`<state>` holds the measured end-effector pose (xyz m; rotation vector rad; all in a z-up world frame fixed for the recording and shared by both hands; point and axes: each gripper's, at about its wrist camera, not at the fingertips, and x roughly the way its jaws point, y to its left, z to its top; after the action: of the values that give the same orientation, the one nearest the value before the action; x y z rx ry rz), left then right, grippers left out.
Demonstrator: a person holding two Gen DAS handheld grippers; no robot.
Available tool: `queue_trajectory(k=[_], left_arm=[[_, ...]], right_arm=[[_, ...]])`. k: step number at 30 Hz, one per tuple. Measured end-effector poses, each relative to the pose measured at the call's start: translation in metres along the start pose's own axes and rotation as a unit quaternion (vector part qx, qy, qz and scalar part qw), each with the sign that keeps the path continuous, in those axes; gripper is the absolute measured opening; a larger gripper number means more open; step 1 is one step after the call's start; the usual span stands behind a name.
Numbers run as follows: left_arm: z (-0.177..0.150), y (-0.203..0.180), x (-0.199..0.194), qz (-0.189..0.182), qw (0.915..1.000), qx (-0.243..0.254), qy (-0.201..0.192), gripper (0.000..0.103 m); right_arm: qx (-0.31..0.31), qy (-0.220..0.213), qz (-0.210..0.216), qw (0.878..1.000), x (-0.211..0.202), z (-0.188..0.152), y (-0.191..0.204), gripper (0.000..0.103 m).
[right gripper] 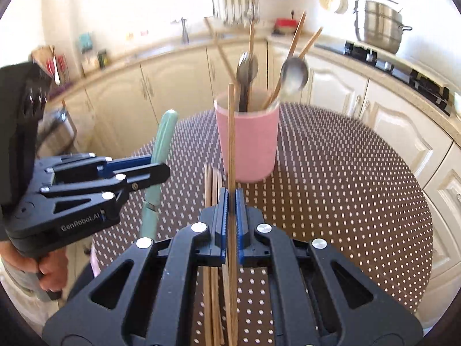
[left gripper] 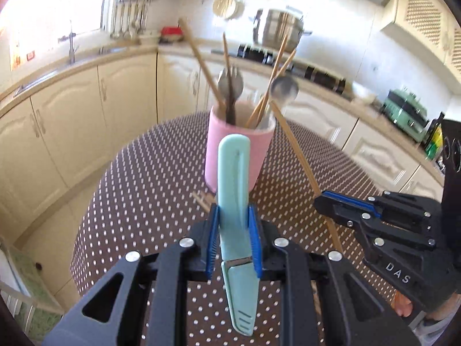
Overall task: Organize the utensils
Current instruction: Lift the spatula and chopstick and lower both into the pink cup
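Note:
A pink cup [left gripper: 239, 155] [right gripper: 247, 141] stands on the dotted round table, holding chopsticks, a fork [left gripper: 230, 82] and a spoon [left gripper: 283, 88] [right gripper: 294, 73]. My left gripper [left gripper: 234, 216] [right gripper: 157, 170] is shut on a mint-green sheathed knife [left gripper: 234, 190] [right gripper: 161, 141], held upright above the table, just in front of the cup. My right gripper [right gripper: 231, 201] [left gripper: 324, 199] is shut on a single wooden chopstick [right gripper: 231, 132] [left gripper: 299, 158] that points up beside the cup. Several loose chopsticks [right gripper: 211, 181] lie on the table under the right gripper.
The brown white-dotted tablecloth [right gripper: 331, 173] covers a round table. Cream kitchen cabinets [left gripper: 66, 121] curve around behind it, with a sink tap [left gripper: 71, 41], a steel pot [left gripper: 279, 28] on the hob and a green appliance [left gripper: 406, 106]. A person's hand [right gripper: 50, 271] grips the left handle.

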<state>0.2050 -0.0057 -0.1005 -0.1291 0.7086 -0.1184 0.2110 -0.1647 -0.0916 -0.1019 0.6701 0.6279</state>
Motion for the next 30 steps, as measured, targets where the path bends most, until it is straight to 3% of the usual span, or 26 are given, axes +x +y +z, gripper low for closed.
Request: queue_trajectory(k=[8, 19, 30], left_arm=[[0.019, -0.006, -0.004, -0.004, 0.9985, -0.001, -0.054, 0.019], [0.069, -0.006, -0.01, -0.002, 0.9937, -0.003, -0.112, 0.02], [0.12, -0.013, -0.023, 0.006, 0.9785, 0.001, -0.206, 0.02]], right_arm=[[0.019, -0.107, 0.005, 0.994, -0.008, 0.02, -0.005, 0.005], [0.045, -0.213, 0.001, 0.976, 0.006, 0.056, -0.019, 0.006], [0.066, -0.294, -0.005, 0.953, 0.01, 0.103, -0.034, 0.006]])
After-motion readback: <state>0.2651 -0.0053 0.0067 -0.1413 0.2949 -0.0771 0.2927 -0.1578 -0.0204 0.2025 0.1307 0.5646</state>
